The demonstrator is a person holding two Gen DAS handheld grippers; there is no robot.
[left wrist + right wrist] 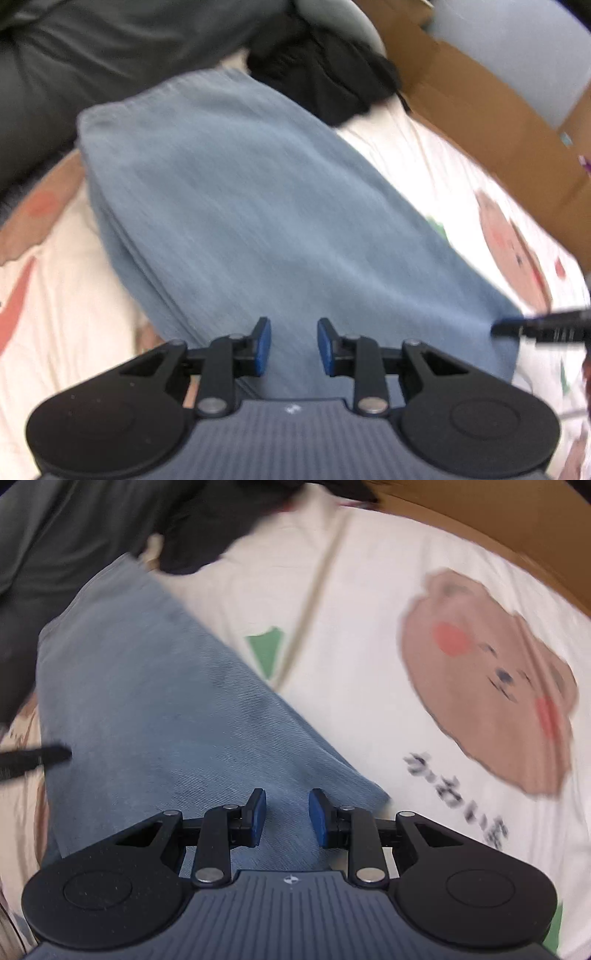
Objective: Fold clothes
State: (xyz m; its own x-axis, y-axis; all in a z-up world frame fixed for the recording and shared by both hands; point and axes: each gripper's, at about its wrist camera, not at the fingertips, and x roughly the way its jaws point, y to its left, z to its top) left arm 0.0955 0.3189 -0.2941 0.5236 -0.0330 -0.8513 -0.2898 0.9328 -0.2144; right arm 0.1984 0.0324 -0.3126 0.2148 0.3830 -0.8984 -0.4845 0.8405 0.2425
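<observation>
A cream bedsheet (369, 590) printed with brown bear faces, green shapes and dark lettering covers the whole work surface, and on it lies the blue garment (258, 206), a light blue ribbed or twilled fabric folded into a long, thick slab with several layers stacked at its left edge. In the left wrist view the slab runs from the upper left, near a dark grey cushion (92, 48), down toward the lower right, its surface smooth and without visible creases; both views are somewhat blurred, so finer weave detail cannot be told. A brown cardboard box (491, 110) stands along the far right of the sheet, and a black garment (325, 74) lies bunched just beyond the far end of the blue one. The left gripper (294, 345) sits over the near end of the folded slab with its blue pads apart and nothing between them, the cloth passing beneath. The right gripper (287, 818) is likewise spread and empty, poised above the near right corner of the same garment, where the blue edge meets the sheet.
</observation>
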